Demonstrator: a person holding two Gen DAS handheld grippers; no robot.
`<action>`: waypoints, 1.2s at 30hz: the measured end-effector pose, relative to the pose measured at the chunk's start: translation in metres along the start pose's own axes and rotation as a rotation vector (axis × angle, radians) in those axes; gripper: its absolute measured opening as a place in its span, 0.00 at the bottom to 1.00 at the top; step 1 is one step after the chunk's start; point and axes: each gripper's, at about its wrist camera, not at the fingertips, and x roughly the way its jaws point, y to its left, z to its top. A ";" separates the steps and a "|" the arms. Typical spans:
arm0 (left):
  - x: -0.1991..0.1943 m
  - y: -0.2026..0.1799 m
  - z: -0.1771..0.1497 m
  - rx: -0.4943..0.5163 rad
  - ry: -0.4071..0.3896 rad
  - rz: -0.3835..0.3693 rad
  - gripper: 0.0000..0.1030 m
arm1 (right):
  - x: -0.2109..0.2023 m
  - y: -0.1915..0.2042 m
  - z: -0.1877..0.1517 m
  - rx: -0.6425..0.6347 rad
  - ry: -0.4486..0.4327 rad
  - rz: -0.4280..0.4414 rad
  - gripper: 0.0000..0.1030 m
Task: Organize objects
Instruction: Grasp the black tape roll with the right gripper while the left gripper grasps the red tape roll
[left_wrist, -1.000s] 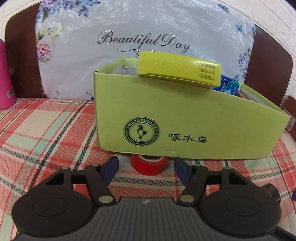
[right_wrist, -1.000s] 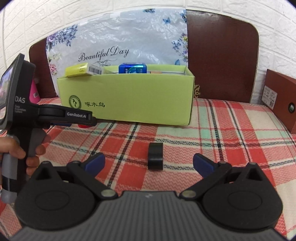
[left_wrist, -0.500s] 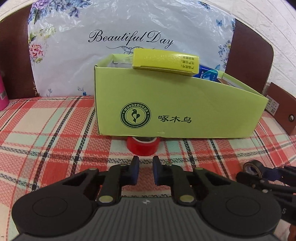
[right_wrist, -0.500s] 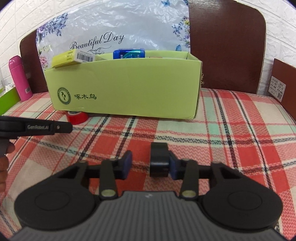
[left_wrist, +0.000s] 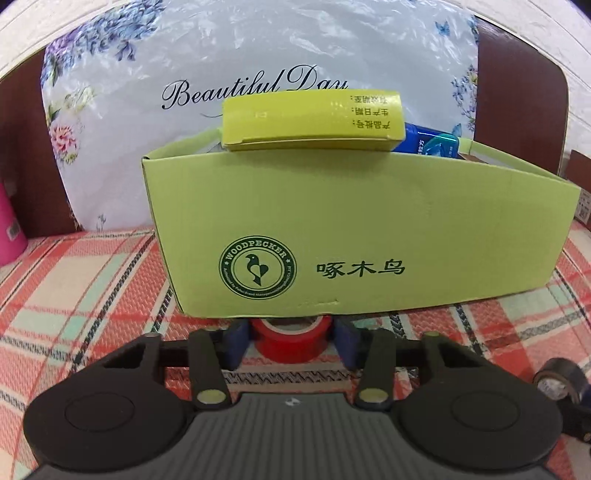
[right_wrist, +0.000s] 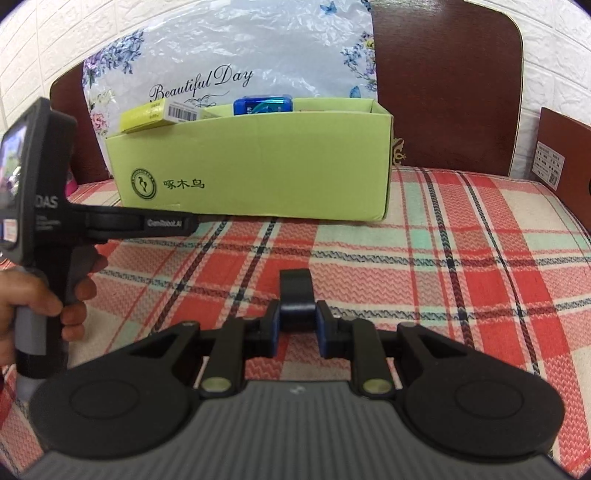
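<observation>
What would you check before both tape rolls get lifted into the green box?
1. Right gripper clamped on black tape roll: ok; its jaws have just been closing.
2. Left gripper around red tape roll: ok; its jaws have just been opening.
3. Left pads pressing the red roll: cannot tell.
4. Room in green box: cannot tell.
5. Yellow carton overhanging the rim, steady: cannot tell.

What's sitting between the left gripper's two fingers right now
A red tape roll, just before the green box, seen in the left wrist view.
</observation>
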 end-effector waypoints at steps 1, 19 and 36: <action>-0.001 0.003 -0.002 0.005 -0.009 -0.017 0.47 | -0.001 0.000 0.000 -0.001 -0.001 0.001 0.18; -0.105 0.018 -0.056 -0.025 0.169 -0.122 0.58 | -0.046 0.055 -0.036 -0.372 -0.061 0.079 0.33; -0.074 0.012 -0.035 -0.068 0.207 -0.067 0.62 | -0.022 0.028 -0.015 -0.166 -0.037 0.012 0.53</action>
